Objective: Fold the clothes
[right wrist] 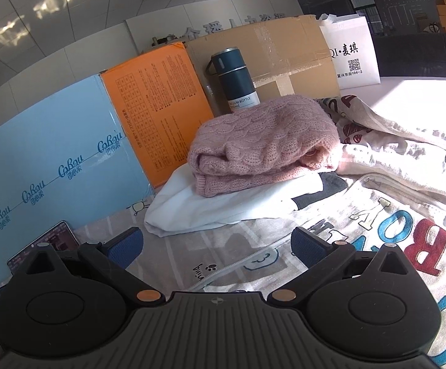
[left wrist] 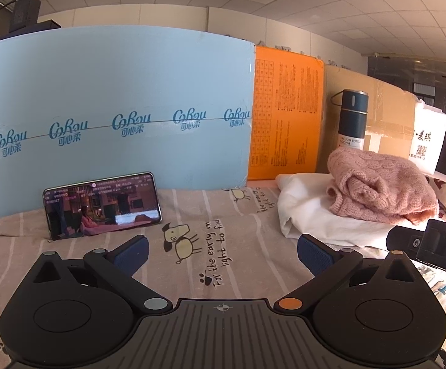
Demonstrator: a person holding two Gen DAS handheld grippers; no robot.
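Observation:
A folded pink knit sweater point(left wrist: 380, 184) point(right wrist: 263, 144) lies on top of a folded white garment point(left wrist: 309, 212) point(right wrist: 217, 209) at the back of the bed. A cream zip-up garment with big coloured letters point(right wrist: 392, 224) lies spread out to the right, its zipper running under my right gripper. My left gripper point(left wrist: 223, 253) is open and empty above the printed bed sheet point(left wrist: 217, 215). My right gripper point(right wrist: 217, 246) is open and empty over the lettered garment's left edge; part of its body shows at the right edge of the left wrist view point(left wrist: 432, 243).
A phone point(left wrist: 101, 204) playing video leans on a light blue box point(left wrist: 115, 101). An orange box point(left wrist: 284, 113), a cardboard box point(right wrist: 269, 52), a dark blue vacuum bottle point(left wrist: 352, 120) point(right wrist: 238, 80) and a white paper bag point(right wrist: 352, 55) line the back.

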